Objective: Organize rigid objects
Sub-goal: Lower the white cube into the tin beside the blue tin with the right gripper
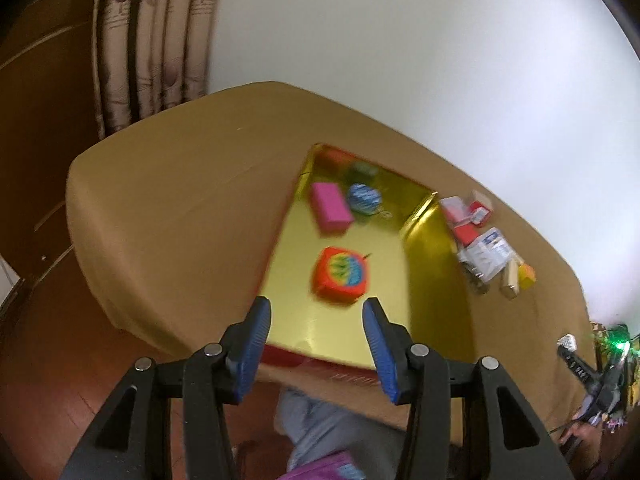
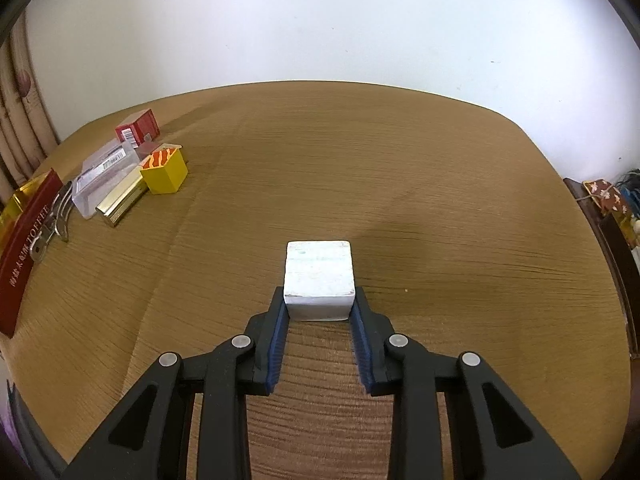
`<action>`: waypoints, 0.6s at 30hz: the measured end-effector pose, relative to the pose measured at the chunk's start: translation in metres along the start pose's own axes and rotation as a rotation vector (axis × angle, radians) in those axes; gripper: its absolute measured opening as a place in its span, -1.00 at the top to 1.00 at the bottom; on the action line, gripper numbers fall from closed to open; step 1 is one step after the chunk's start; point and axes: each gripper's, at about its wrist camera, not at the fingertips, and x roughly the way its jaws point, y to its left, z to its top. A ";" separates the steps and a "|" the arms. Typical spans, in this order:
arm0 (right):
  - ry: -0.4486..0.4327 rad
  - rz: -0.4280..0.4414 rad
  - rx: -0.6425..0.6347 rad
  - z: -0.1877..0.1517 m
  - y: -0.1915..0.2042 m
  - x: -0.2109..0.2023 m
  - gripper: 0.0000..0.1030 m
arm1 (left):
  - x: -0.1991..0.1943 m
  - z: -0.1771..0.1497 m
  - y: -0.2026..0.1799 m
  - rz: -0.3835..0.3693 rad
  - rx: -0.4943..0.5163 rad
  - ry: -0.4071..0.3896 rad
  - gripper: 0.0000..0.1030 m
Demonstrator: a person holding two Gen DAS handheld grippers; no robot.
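Observation:
My right gripper (image 2: 319,300) is shut on a white block (image 2: 319,280), held just above the wooden table (image 2: 400,184). My left gripper (image 1: 316,308) is open and empty, hovering over the near edge of a gold tray (image 1: 360,328). In the tray lie an orange block with a rainbow face (image 1: 341,274), a pink block (image 1: 330,208), a blue striped piece (image 1: 363,198) and a green piece (image 1: 362,169). The left wrist view is blurred. The right gripper also shows at the far right of that view (image 1: 570,346).
Right of the tray lies a pile of loose things: a yellow box (image 2: 165,172), a red carton (image 2: 138,126), a clear plastic case (image 2: 104,176), a gold bar (image 2: 120,202), keys (image 2: 52,220). The tray's red side (image 2: 24,248) stands at far left. A curtain (image 1: 156,40) hangs behind.

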 end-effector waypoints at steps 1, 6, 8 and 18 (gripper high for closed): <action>0.007 0.004 0.008 -0.001 0.001 -0.002 0.46 | 0.002 -0.003 0.002 0.005 -0.004 0.003 0.05; -0.002 0.050 -0.005 0.000 0.025 -0.025 0.46 | 0.002 -0.006 0.019 0.003 -0.058 -0.010 0.05; -0.016 0.103 -0.023 0.008 0.047 -0.041 0.46 | 0.003 -0.007 0.022 -0.014 -0.082 0.005 0.05; 0.012 0.458 -0.214 0.070 0.227 -0.065 0.46 | 0.011 -0.014 0.018 -0.044 -0.082 0.079 0.05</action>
